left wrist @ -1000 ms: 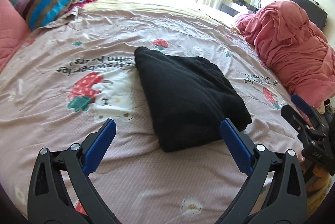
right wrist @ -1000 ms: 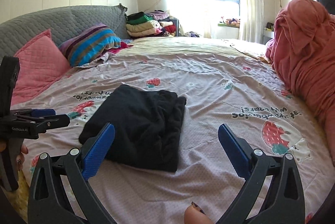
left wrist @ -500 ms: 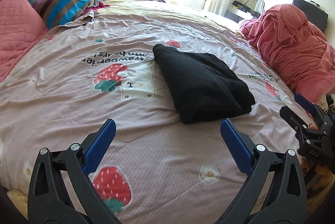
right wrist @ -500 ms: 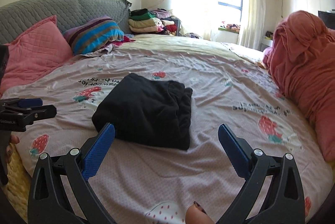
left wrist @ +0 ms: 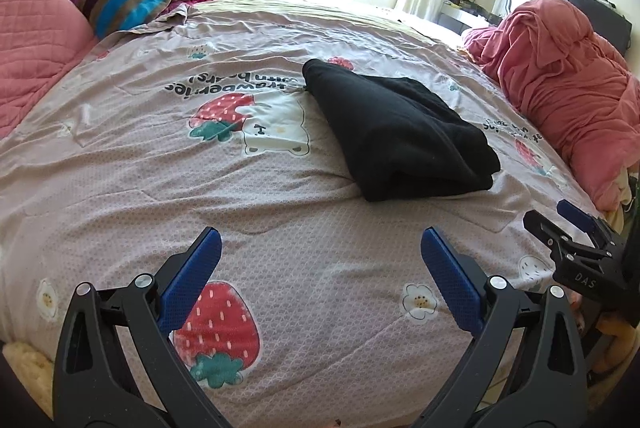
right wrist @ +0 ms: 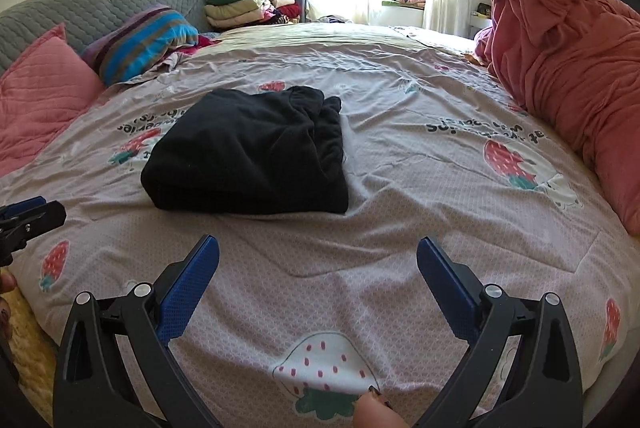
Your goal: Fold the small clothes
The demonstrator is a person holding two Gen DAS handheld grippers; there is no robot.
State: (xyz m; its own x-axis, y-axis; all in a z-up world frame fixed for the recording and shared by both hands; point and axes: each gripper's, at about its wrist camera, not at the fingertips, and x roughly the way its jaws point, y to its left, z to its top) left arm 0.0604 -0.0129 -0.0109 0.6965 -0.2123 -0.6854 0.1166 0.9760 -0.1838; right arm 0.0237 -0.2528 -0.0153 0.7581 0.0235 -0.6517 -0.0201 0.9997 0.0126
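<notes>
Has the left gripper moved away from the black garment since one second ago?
Yes. The left gripper has backed away toward the bed's near edge: the folded black garment now lies well beyond its open fingers, and more bedspread shows between.

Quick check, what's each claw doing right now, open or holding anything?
Left claw: open, holding nothing, above the bedspread.
Right claw: open, holding nothing; the folded black garment lies beyond it.
</notes>
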